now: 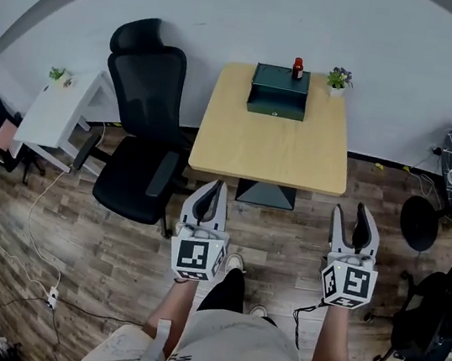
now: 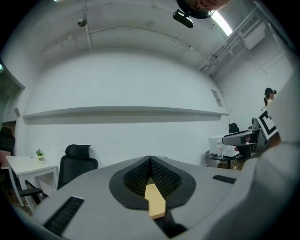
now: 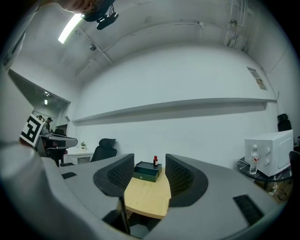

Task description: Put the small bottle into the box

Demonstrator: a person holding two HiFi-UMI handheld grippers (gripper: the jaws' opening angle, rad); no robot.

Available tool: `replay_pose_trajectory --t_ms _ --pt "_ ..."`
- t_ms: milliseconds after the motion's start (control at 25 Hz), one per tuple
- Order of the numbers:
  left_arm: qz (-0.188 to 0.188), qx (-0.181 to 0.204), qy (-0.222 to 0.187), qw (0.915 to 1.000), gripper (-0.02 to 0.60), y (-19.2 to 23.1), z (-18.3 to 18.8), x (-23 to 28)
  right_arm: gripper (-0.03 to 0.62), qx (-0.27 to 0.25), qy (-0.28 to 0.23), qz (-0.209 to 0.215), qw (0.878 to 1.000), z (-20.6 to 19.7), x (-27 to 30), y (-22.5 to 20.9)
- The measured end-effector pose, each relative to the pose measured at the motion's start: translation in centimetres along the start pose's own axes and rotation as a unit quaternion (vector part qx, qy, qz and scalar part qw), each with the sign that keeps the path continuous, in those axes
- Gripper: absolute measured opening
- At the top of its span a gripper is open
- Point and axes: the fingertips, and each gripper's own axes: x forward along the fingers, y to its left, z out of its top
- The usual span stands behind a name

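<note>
The dark green box (image 1: 278, 90) sits at the far side of the wooden table (image 1: 269, 153), and the small red-brown bottle (image 1: 297, 69) stands upright on its back part. Both grippers are held over the floor short of the table's near edge, pointing level toward it. My left gripper (image 1: 212, 185) is shut with nothing in it; in the left gripper view its pads (image 2: 161, 176) meet at the tips. My right gripper (image 1: 351, 210) is open and empty. The right gripper view frames the box (image 3: 146, 172) and bottle (image 3: 155, 161) far off between the jaws.
A black office chair (image 1: 143, 124) stands left of the table, with a white desk (image 1: 53, 114) beyond it. A small potted plant (image 1: 338, 79) sits on the table's far right corner. Cables lie on the wood floor. A black stool (image 1: 419, 223) and a microwave (image 3: 271, 152) are at the right.
</note>
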Motion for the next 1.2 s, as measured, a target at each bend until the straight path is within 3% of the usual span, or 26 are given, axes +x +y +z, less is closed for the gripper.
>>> replay_pose_trajectory --t_ms 680,1200 --pt "-0.014 -0.016 -0.004 0.9998 0.008 12.6 -1.2 10.2 0.222 -0.021 0.008 0.0 1.0 1.7 15.5 6.8" --pt "-0.032 -0.039 -0.005 0.9987 0.008 19.3 -3.2 16.6 0.222 -0.039 0.009 -0.01 0.999 2.5 24.1 10.1"
